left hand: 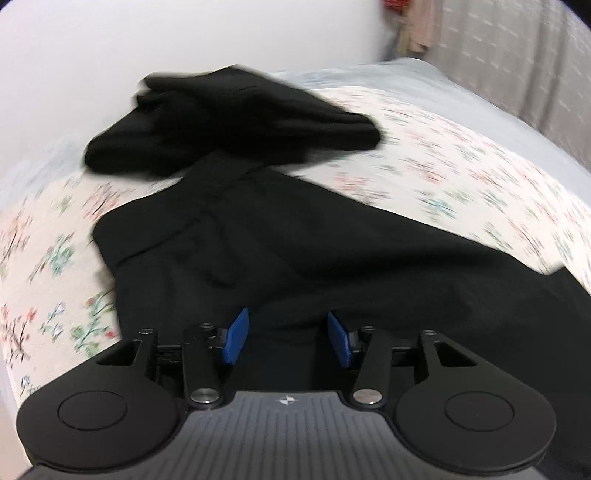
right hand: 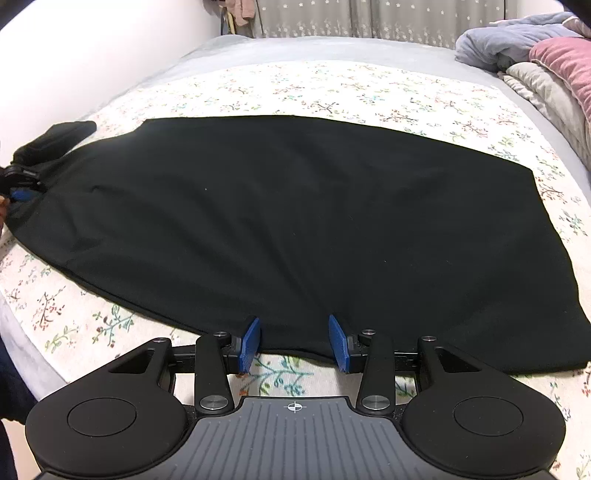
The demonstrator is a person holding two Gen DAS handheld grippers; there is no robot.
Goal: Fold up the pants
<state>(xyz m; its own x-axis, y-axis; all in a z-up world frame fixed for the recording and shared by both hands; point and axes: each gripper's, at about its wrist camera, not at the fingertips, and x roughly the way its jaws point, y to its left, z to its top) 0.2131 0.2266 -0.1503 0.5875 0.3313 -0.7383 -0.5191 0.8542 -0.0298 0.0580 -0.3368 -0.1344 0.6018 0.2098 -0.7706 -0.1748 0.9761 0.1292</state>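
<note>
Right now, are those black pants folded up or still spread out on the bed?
Mostly spread out: the black pants lie flat and wide across the flowered bedspread, with only one end bunched up.

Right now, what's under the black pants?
The black pants lie spread on the floral sheet, which shows all around them. Whatever sits beneath the cloth itself is covered, so nothing more can be told.

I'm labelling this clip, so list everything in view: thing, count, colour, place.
pants: one, black, spread flat on the bed
bundled garment: one, black, beyond the pants near the wall
bedspread: one, white floral, under the pants
bedding pile: blue, pink and grey, far right corner
curtain: grey, behind the bed
left hand-held gripper: blue pads, open over the pants
right hand-held gripper: blue pads, open at the pants' near edge
</note>
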